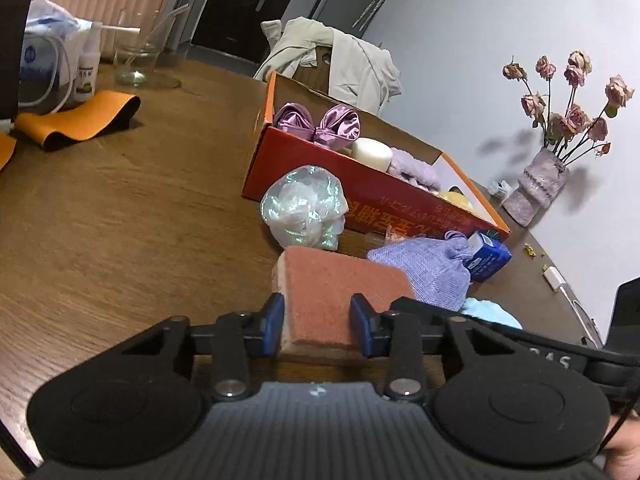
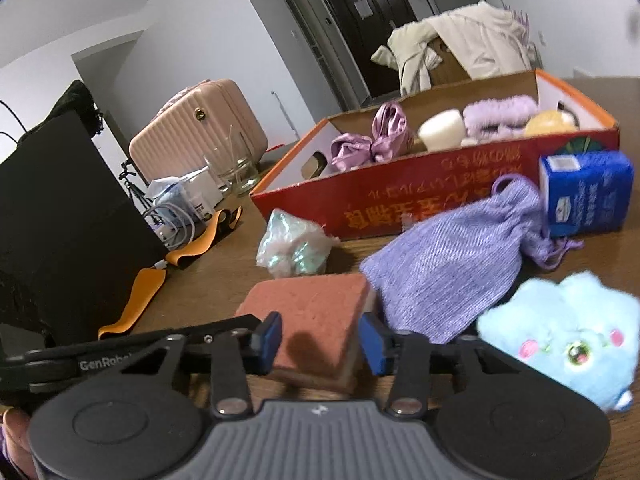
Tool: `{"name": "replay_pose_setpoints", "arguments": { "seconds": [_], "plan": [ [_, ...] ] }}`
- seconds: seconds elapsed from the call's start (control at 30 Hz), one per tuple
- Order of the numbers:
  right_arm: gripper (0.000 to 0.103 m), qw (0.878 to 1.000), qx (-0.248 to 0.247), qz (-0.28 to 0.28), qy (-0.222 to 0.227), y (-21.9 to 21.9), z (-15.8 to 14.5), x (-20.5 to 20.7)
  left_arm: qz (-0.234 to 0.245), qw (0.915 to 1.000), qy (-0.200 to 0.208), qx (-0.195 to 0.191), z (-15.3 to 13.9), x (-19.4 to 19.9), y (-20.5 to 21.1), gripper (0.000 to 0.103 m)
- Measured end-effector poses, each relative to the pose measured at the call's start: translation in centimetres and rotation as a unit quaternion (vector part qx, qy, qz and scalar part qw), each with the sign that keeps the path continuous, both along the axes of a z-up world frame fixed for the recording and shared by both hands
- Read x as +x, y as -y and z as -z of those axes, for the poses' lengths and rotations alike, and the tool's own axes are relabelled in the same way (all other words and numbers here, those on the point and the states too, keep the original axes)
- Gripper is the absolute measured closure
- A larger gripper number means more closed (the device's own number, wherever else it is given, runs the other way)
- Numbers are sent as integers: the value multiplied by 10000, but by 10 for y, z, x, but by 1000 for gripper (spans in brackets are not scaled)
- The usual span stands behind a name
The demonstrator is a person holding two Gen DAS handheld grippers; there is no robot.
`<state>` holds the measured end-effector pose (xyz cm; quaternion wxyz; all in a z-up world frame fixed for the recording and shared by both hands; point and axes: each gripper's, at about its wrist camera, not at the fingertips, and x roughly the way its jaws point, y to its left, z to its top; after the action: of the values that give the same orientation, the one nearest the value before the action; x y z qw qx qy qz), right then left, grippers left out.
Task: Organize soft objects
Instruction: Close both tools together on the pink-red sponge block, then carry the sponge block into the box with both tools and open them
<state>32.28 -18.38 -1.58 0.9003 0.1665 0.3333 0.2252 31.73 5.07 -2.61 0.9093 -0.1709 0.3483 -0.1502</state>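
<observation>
The sponge [image 1: 336,300] lies between both claws' parted pads, long axis toward the box [image 1: 360,196]. The left claw [image 1: 318,326] and right claw [image 2: 320,338] straddle it unclamped, equally near.

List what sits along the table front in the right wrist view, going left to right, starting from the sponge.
Sponge between the right gripper fingers → purple knit pouch → light blue plush toy.
</observation>
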Motion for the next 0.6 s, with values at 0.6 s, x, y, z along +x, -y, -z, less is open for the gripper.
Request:
{"name": "replay_pose_setpoints", "arguments": {
  "seconds": [0.6],
  "plan": [
    [63, 9993, -299, 175, 103, 42, -10, -119, 743, 9972, 5, -29, -14, -105, 45, 60]
  ]
}}
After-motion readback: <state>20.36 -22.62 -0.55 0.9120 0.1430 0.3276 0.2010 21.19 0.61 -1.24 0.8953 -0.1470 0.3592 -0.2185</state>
